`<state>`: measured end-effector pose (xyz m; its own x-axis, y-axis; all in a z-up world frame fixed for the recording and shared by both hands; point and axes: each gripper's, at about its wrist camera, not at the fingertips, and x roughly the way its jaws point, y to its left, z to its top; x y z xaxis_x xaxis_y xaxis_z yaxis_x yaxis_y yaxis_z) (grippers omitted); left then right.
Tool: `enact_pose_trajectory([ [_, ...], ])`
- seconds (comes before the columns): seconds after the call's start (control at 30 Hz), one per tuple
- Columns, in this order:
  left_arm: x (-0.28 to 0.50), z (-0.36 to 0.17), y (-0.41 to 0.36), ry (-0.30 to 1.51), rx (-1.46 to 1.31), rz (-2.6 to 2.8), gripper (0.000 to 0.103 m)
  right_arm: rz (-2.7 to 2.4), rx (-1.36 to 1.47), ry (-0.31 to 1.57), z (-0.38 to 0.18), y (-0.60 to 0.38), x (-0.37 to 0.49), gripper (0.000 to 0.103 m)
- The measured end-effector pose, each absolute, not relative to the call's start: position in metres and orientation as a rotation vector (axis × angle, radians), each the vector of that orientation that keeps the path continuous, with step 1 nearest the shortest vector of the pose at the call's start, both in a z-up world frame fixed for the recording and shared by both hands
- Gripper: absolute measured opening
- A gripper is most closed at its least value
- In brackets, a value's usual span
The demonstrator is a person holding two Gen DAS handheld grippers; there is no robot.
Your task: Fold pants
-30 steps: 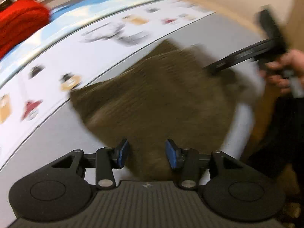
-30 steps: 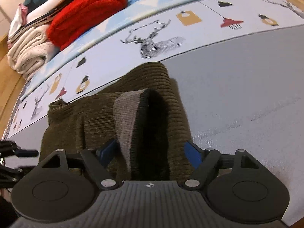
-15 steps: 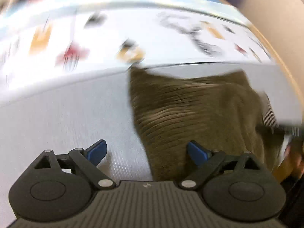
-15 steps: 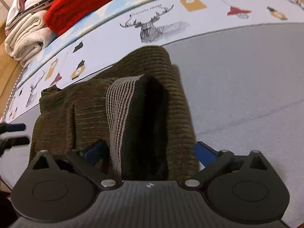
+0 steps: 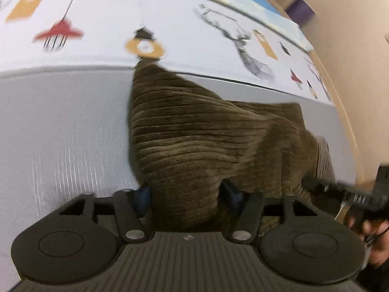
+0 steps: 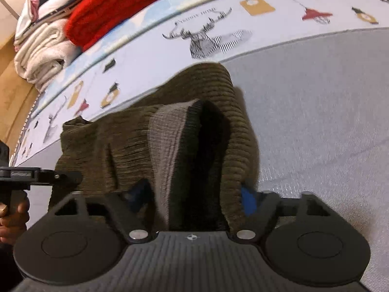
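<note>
The olive-brown corduroy pants (image 5: 199, 131) lie bunched on a grey mat (image 5: 60, 126). My left gripper (image 5: 186, 193) has its blue pads on either side of a raised fold of the pants at their near edge, closed around the cloth. In the right wrist view the pants (image 6: 121, 146) show their striped grey waistband lining (image 6: 167, 141) and a dark opening. My right gripper (image 6: 192, 198) straddles the waistband end, pads wide apart with the thick cloth between them. The right gripper shows in the left wrist view (image 5: 340, 189), and the left one in the right wrist view (image 6: 36, 174).
A white printed cloth with deer and lamp motifs (image 6: 218, 31) borders the mat on the far side. A red knit (image 6: 116, 9) and folded cream and white laundry (image 6: 41, 48) are stacked at the far left. A beige wall (image 5: 352, 48) rises at the right.
My left gripper has moved in onto the near edge of the pants and its jaws have narrowed around a fold. My right gripper has stayed on the waistband end, which has lifted slightly.
</note>
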<state>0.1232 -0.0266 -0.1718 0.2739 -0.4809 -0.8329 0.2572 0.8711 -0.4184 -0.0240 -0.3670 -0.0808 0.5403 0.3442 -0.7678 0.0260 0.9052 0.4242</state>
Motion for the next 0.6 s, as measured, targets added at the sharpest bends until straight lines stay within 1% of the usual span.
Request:
enact_pose_trajectory([
  [0.03,0.120,-0.166,-0.023,1.179,-0.205,-0.514,0.050,0.195,0.419,0.972,-0.078,-0.368,-0.025,0.063],
  [0.07,0.120,-0.159,-0.021,1.156,-0.205,-0.526,0.045,0.195,0.430,0.955,-0.076,-0.369,-0.025,0.058],
  [0.1,0.122,-0.155,-0.019,1.139,-0.212,-0.529,0.044,0.199,0.449,0.933,-0.073,-0.370,-0.024,0.054],
  [0.17,0.125,-0.138,-0.007,1.071,-0.210,-0.519,0.041,0.232,0.485,0.880,-0.064,-0.369,-0.022,0.051],
  [0.3,0.133,-0.108,0.027,0.952,-0.228,-0.459,0.040,0.338,0.478,0.751,-0.044,-0.346,-0.013,0.050],
  [0.33,0.136,-0.105,0.036,0.940,-0.239,-0.444,0.041,0.360,0.477,0.725,-0.040,-0.339,-0.008,0.050],
  [0.37,0.139,-0.104,0.044,0.935,-0.245,-0.430,0.045,0.378,0.480,0.704,-0.037,-0.330,-0.003,0.051],
  [0.4,0.141,-0.102,0.052,0.936,-0.248,-0.408,0.048,0.384,0.476,0.696,-0.035,-0.323,0.004,0.053],
  [0.43,0.144,-0.103,0.061,0.938,-0.246,-0.363,0.054,0.375,0.466,0.703,-0.036,-0.315,0.012,0.055],
  [0.5,0.146,-0.104,0.077,0.926,-0.206,-0.211,0.054,0.302,0.375,0.794,-0.047,-0.295,0.033,0.075],
  [0.53,0.148,-0.104,0.080,0.928,-0.175,-0.149,0.054,0.237,0.289,0.847,-0.054,-0.285,0.040,0.077],
  [0.57,0.146,-0.103,0.084,0.927,-0.156,-0.109,0.054,0.176,0.205,0.876,-0.059,-0.276,0.043,0.075],
  [0.6,0.143,-0.100,0.089,0.924,-0.162,-0.115,0.054,0.141,0.179,0.862,-0.058,-0.273,0.042,0.076],
])
